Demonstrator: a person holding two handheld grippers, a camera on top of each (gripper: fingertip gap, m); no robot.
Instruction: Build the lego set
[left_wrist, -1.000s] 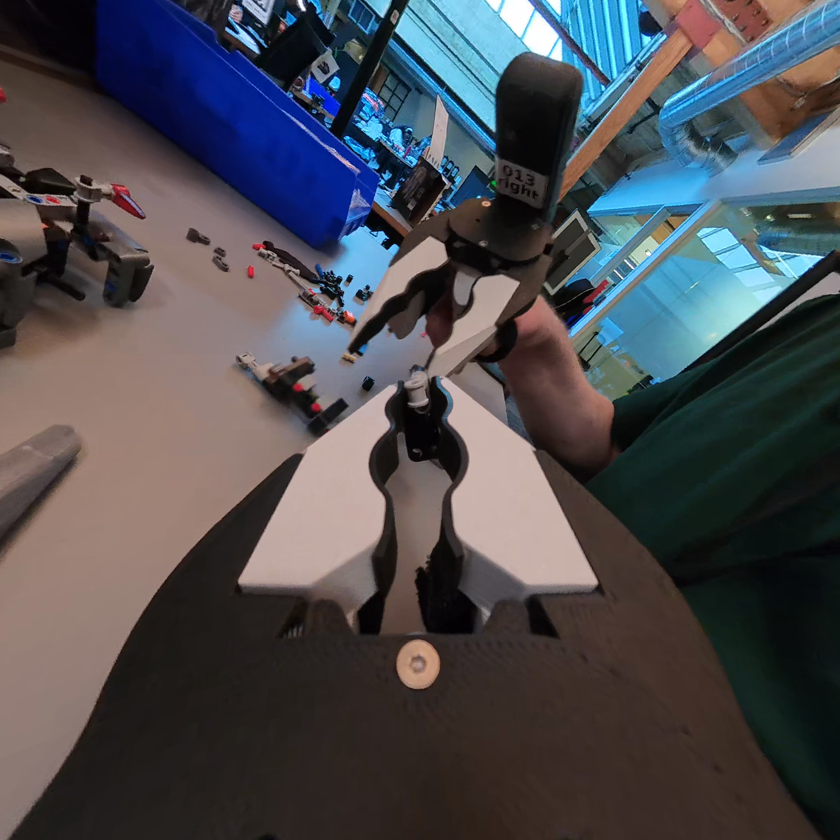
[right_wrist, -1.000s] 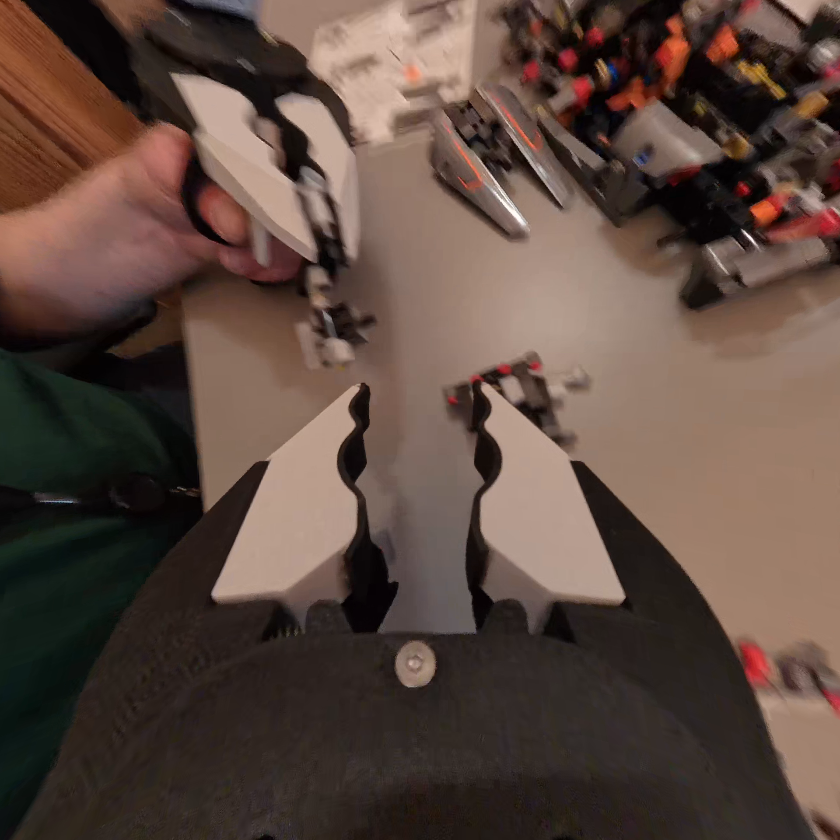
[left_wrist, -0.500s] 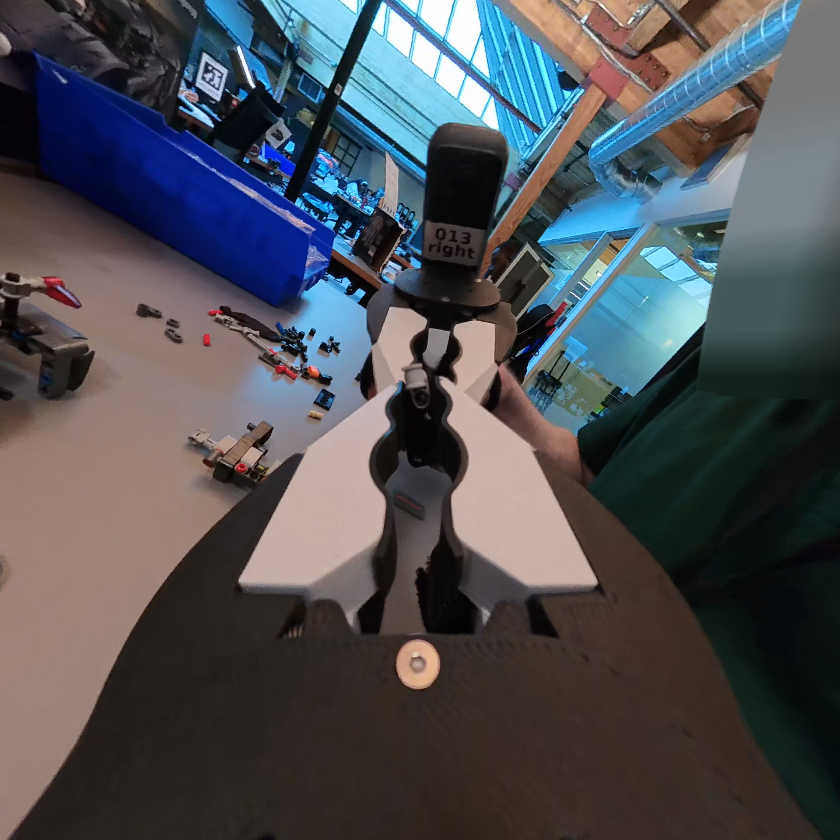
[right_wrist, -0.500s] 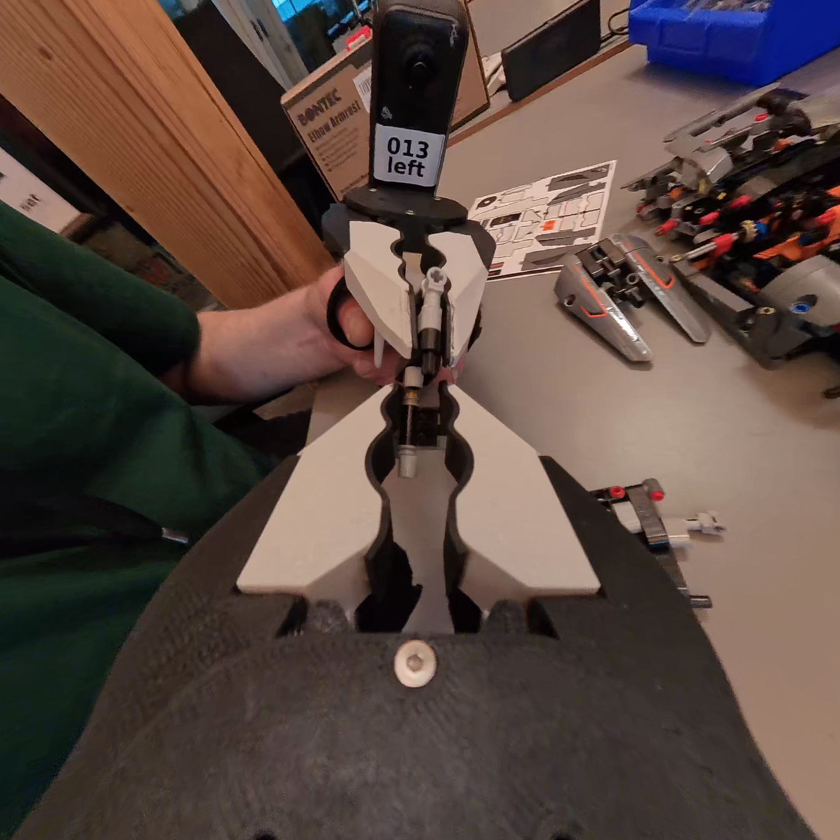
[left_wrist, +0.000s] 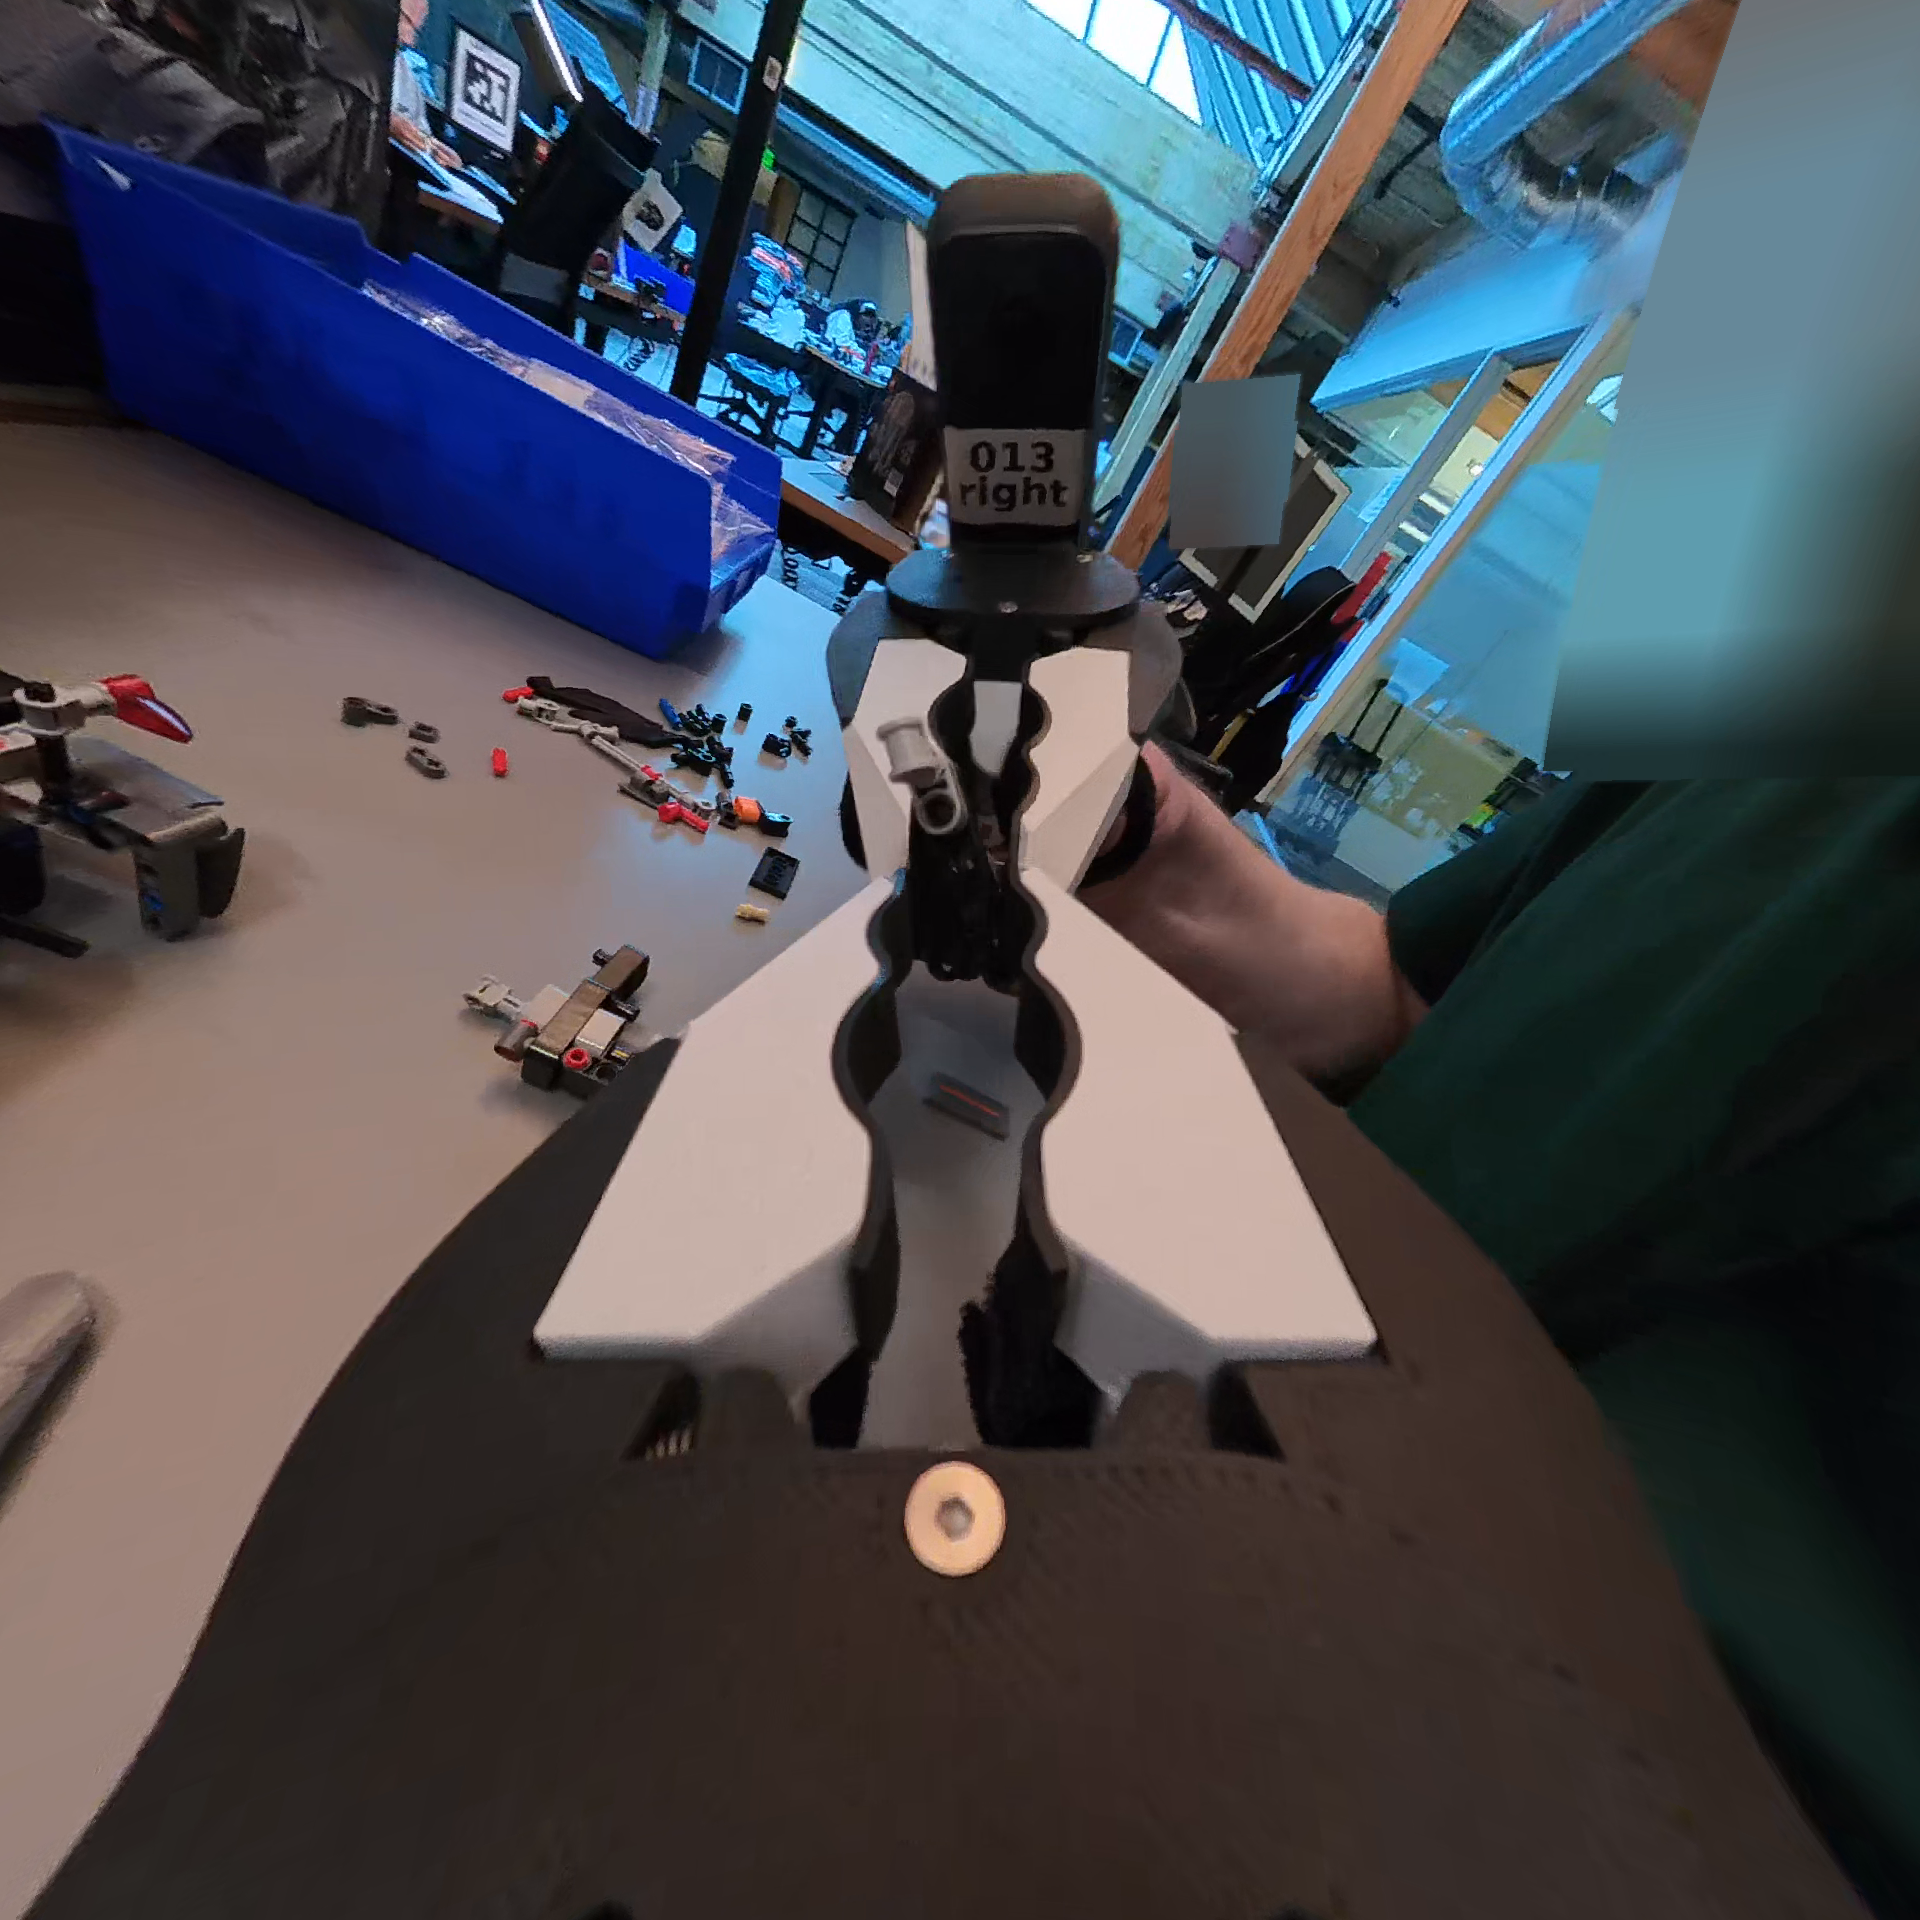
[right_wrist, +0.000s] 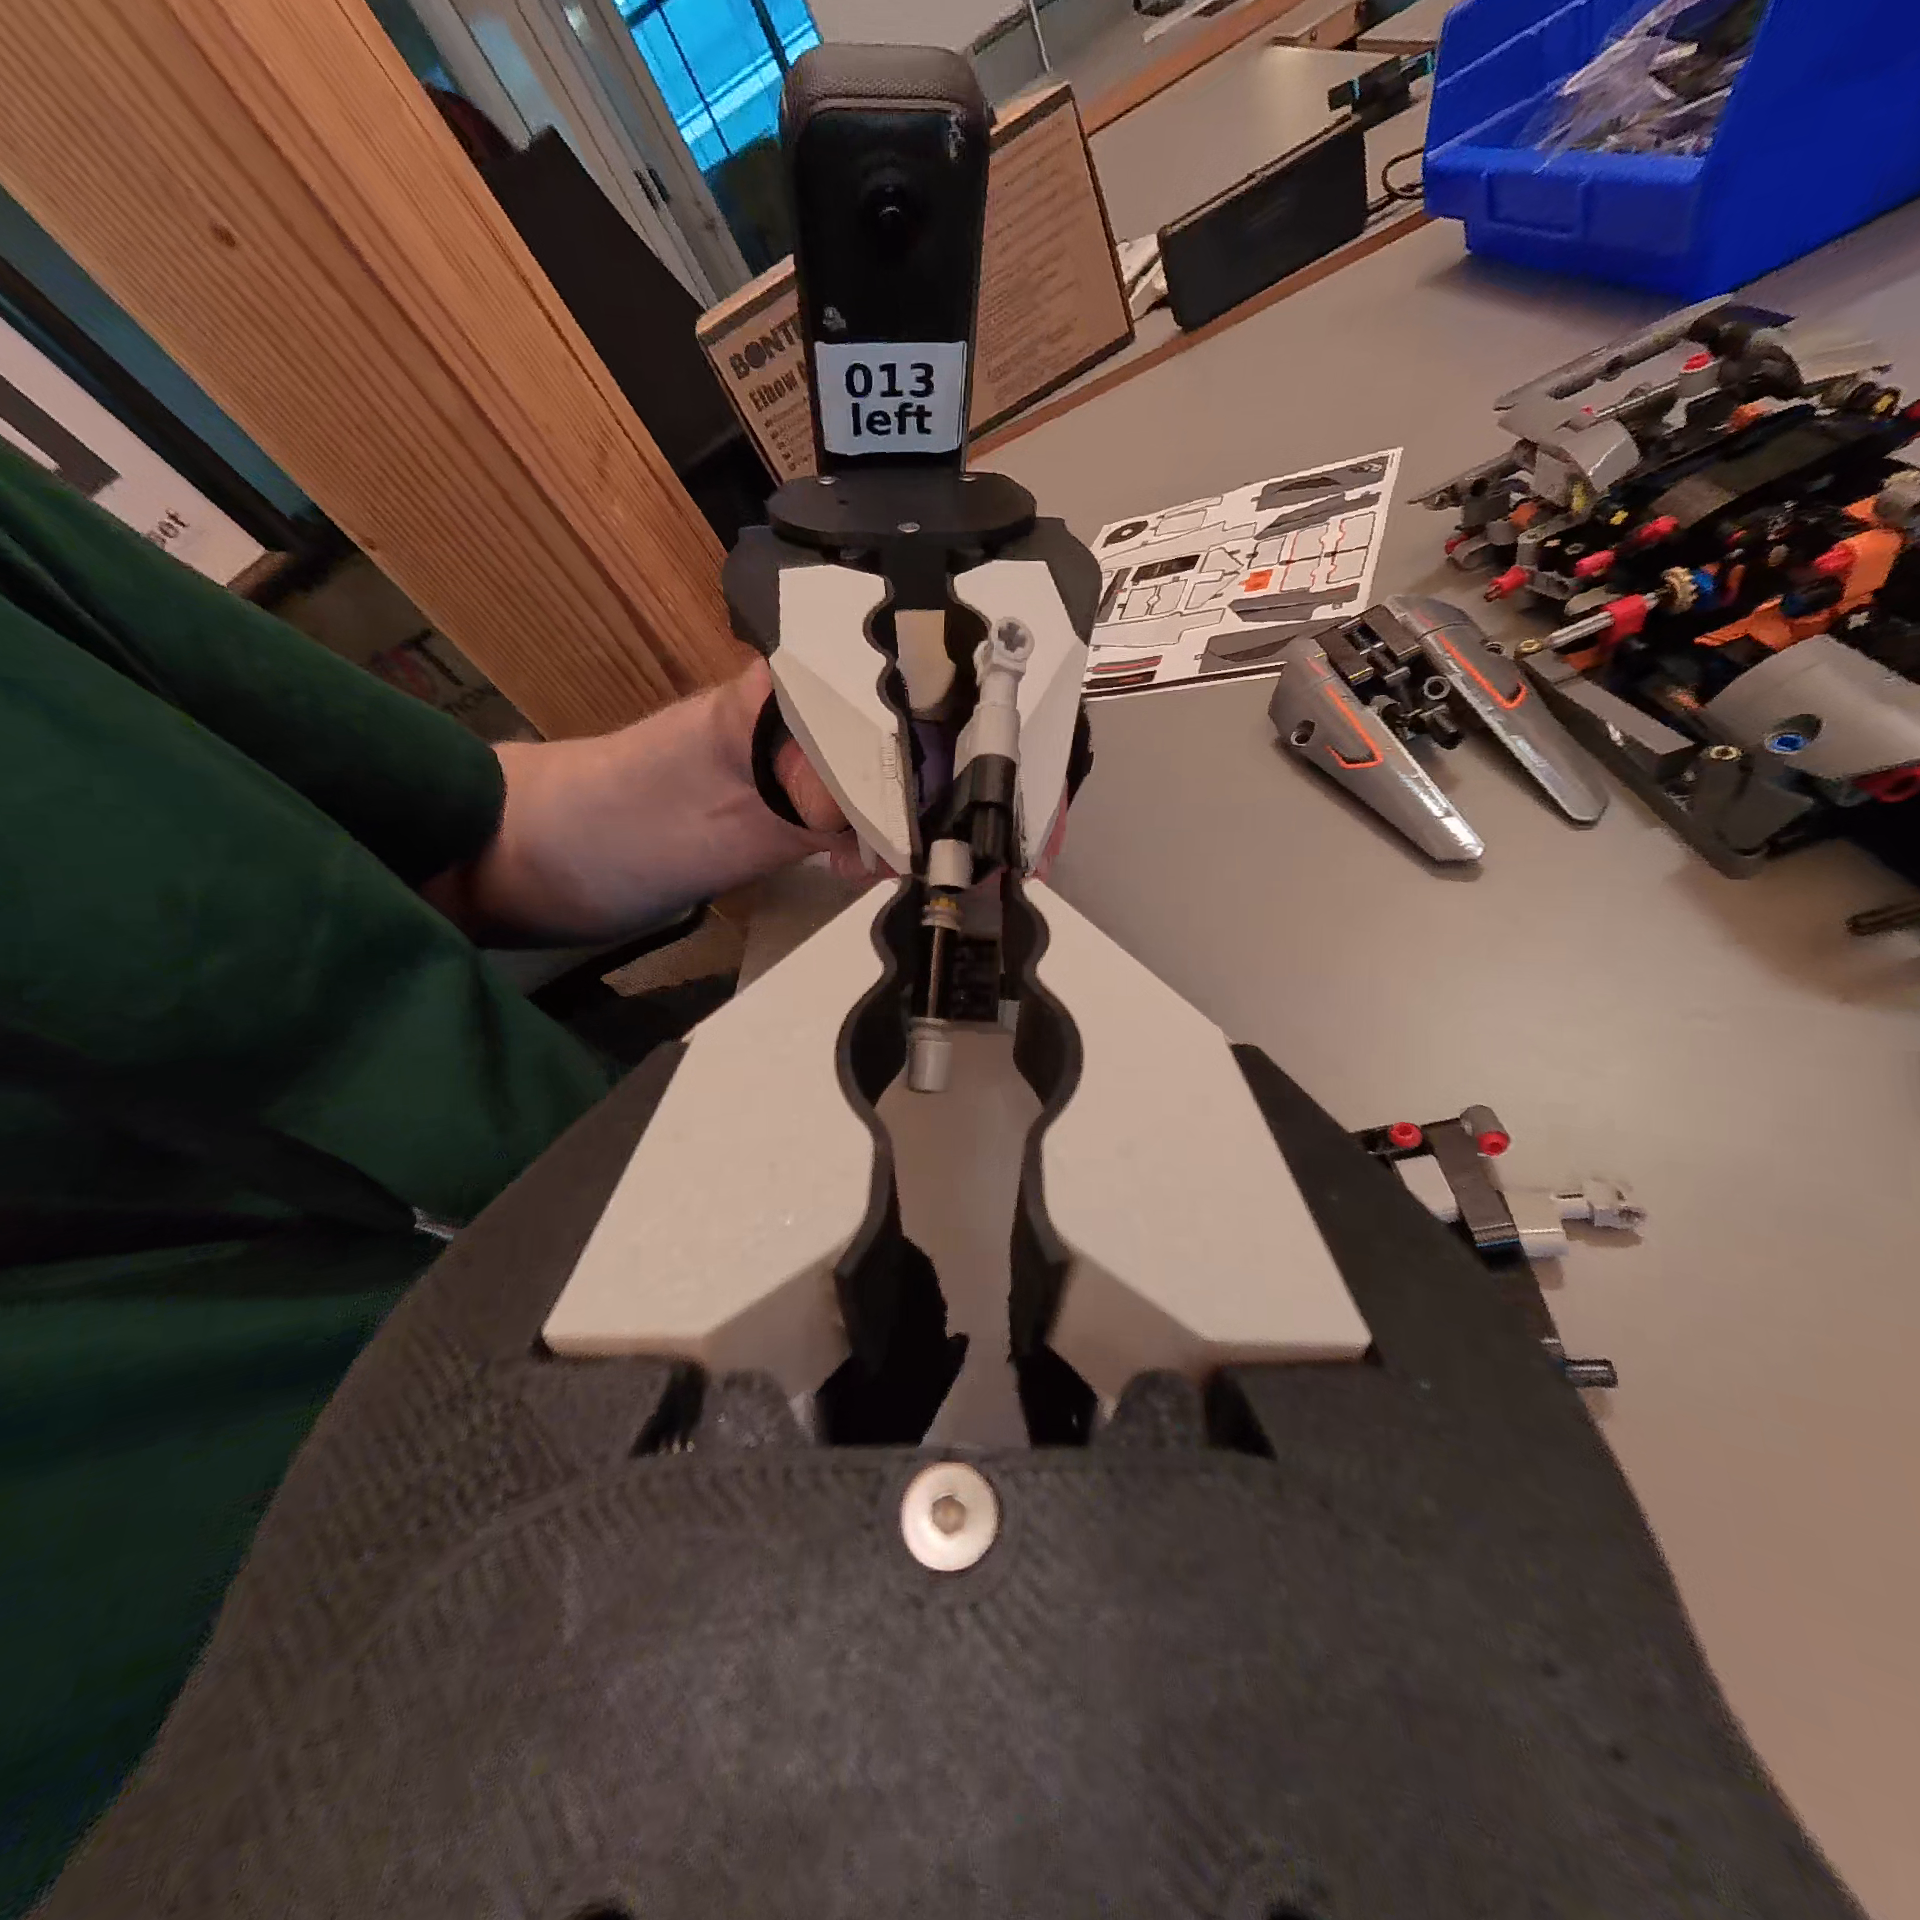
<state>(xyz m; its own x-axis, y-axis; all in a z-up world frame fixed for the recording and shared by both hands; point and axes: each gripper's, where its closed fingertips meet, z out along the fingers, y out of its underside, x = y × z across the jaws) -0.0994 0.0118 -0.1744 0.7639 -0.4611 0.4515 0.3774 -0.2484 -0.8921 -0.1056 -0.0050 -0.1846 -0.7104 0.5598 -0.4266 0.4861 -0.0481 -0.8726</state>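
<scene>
Above the bench (right_wrist: 1351, 1039), tip to tip: left claw (left_wrist: 961, 914) and right claw (right_wrist: 961, 914) both clamped on one lego piece (right_wrist: 961, 821).

Mid-frame, my right tool (right_wrist: 961, 914) and the left tool (right_wrist: 961, 831) meet tip to tip, both clamping one grey-black lego piece (right_wrist: 977, 790) above the desk (right_wrist: 1351, 987).

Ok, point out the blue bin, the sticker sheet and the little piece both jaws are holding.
Blue bin (left_wrist: 416, 416): left wrist view, on its front wall.
Sticker sheet (right_wrist: 1262, 566): right wrist view, on the sheet's middle.
Piece (right_wrist: 961, 966): right wrist view, on its black middle.
</scene>
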